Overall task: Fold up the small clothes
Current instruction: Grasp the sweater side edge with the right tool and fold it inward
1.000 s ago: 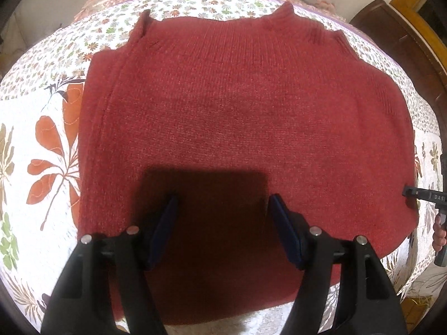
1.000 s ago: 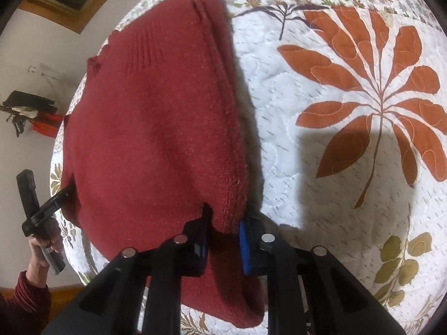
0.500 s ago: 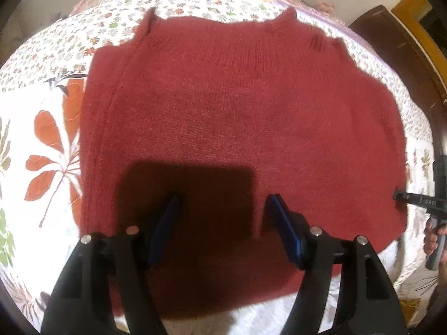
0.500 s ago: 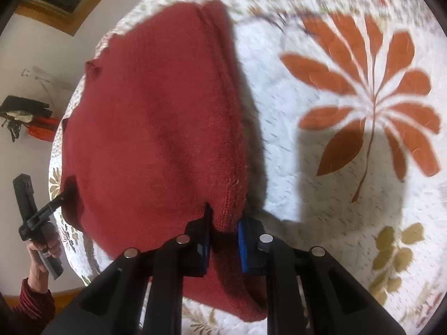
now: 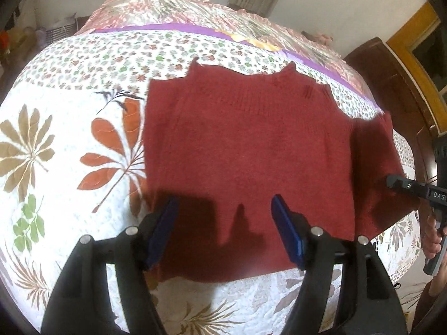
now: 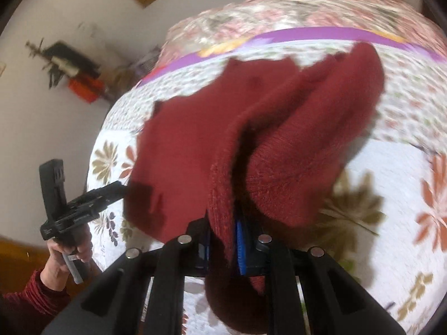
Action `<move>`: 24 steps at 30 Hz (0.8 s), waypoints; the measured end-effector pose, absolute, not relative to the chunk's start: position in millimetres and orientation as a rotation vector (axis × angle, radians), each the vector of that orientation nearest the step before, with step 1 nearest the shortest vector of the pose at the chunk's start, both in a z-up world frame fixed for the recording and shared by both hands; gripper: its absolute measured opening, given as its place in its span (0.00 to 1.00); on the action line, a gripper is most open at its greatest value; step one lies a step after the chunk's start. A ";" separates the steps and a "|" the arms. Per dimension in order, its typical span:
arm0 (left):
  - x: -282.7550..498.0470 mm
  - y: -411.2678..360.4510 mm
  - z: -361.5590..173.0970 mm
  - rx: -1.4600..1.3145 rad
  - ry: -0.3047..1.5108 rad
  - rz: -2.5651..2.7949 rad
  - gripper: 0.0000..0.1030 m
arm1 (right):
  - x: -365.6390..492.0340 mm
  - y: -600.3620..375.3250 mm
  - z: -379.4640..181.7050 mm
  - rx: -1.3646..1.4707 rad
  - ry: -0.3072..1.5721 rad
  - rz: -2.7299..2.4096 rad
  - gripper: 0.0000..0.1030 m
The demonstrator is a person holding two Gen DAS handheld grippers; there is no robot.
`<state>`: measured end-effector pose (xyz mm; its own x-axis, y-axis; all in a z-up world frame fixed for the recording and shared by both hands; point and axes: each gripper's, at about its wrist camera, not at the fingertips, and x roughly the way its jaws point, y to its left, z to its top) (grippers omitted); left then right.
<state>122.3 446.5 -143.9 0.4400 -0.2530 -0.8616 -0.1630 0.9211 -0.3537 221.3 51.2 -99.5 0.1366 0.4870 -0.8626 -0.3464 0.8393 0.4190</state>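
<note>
A red knitted sweater [image 5: 245, 150] is spread on a floral quilted bedspread [image 5: 69, 167], directly ahead of the left gripper [image 5: 225, 229]. The left gripper's blue-padded fingers [image 5: 287, 234] are held wide apart above the sweater's lower hem, with nothing gripped between them; their shadow is cast on the knit just ahead. To the right of this gripper, one side panel of the sweater is seen lifted and darker, its edge met by the black tip of the right gripper [image 5: 402, 185], whose handle is partly cut off at the frame's edge.

In the right wrist view the right gripper [image 6: 223, 247] is closed narrowly on a fold of the sweater [image 6: 279, 145], the cloth being pinched between the blue pads and raised off the bedspread [image 6: 396, 201] ahead of the jaws. This view is blurred, so the far quilt pattern is hard to make out. The fabric hanging below the fingers hides the bed surface there. To the left of this gripper, the left gripper [image 6: 111, 192] is seen from the side, held by a hand [image 6: 67, 259] in a red ribbed sleeve [image 6: 25, 298]; its fingertips are hidden behind the sweater's edge. A shelf with dark items [image 6: 72, 64] on the wall is shown only here.
</note>
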 end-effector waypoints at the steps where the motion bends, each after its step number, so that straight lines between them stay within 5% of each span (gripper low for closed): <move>1: 119.9 449.3 -144.4 -0.421 1.123 -0.054 0.67 | 222.5 62.8 -103.2 0.113 1.309 0.617 0.14; 10: 116.5 461.1 -154.1 -0.494 1.130 -0.035 0.67 | 227.2 116.9 -163.9 0.047 1.404 0.609 0.17; 14: 122.1 453.9 -150.7 -0.502 1.126 -0.057 0.67 | 221.9 115.7 -160.7 0.111 1.420 0.681 0.47; 24: 162.7 399.2 -138.5 -0.543 1.104 -0.245 0.67 | 191.5 43.8 -97.9 0.107 1.316 0.612 0.48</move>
